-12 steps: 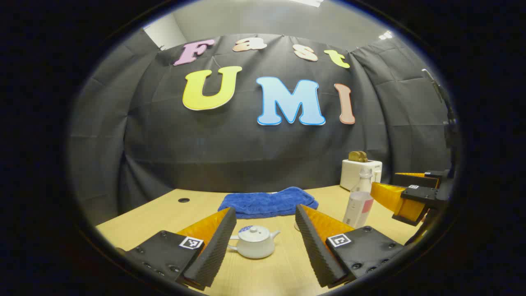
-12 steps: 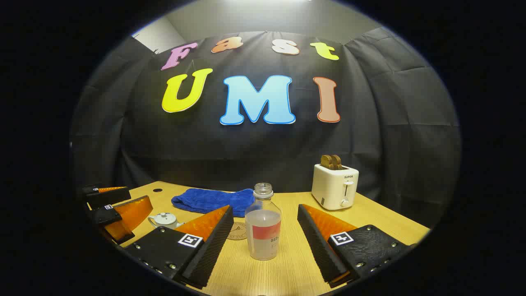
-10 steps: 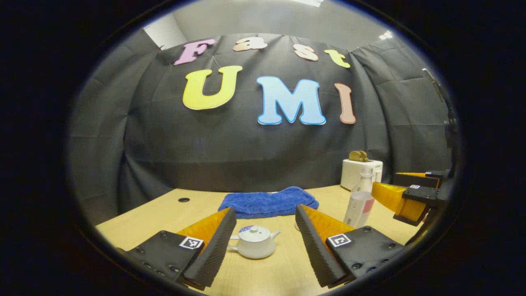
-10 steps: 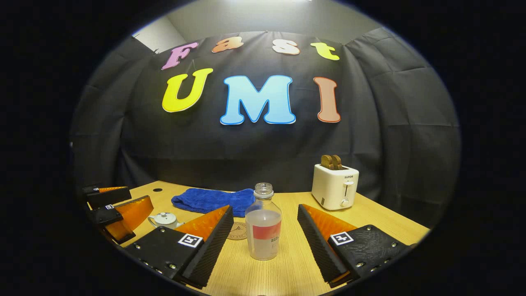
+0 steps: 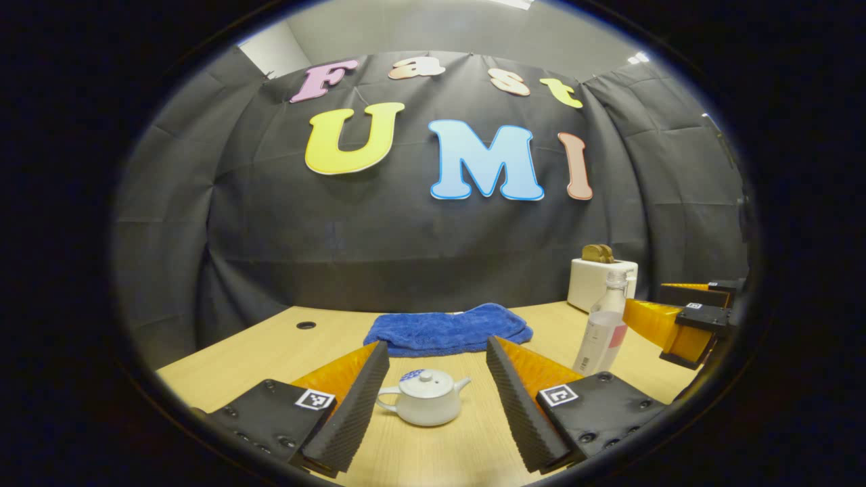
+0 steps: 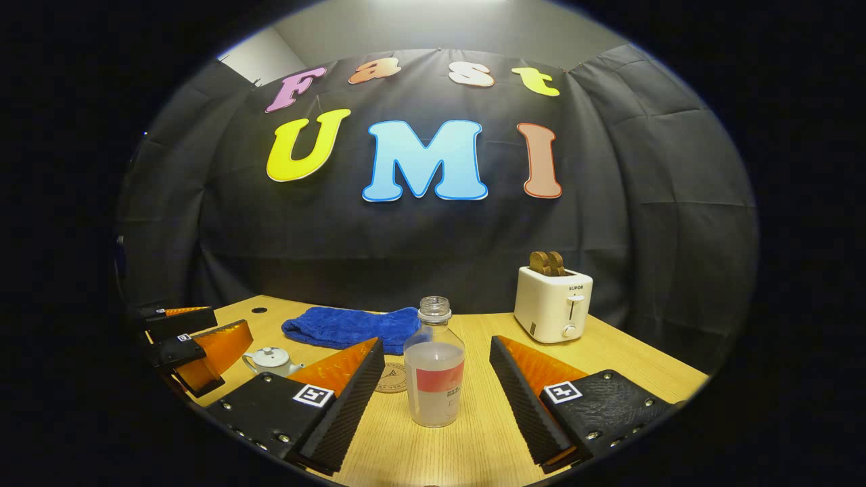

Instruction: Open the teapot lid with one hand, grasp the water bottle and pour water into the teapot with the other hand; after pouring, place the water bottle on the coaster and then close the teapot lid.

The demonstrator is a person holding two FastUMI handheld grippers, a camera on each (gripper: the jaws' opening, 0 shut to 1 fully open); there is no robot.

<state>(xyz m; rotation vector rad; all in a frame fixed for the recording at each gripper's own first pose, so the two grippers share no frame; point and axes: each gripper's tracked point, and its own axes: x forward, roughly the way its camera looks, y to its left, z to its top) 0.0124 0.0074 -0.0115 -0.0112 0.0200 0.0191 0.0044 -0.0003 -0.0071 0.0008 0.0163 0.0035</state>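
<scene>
Framing the teapot [image 5: 423, 406] between the spread fingers of our left gripper [image 5: 433, 399], we line up on its lid [image 5: 421, 379], with nothing gripped yet. Our right gripper [image 6: 433, 399] stands equally wide around the uncapped water bottle [image 6: 434, 372] on the table [image 6: 609, 352], coaster [image 6: 394, 379] just beside. We judge the lid small, glazed, slippery and breakable, best pinched by its knob; the half-full bottle wants a mid-body hold.

The pale wooden worktop [image 6: 609, 352] carries a small white ceramic teapot [image 5: 423, 406], a clear plastic water bottle [image 6: 434, 379], a round brown coaster [image 6: 394, 377], a crumpled blue towel [image 6: 348, 326] and a white toaster [image 6: 553, 312].

White teapot [image 5: 421, 407], blue cloth [image 5: 448, 329], red-banded clear water bottle [image 6: 434, 372], white toaster [image 6: 553, 312], pale wooden table [image 6: 609, 352].
</scene>
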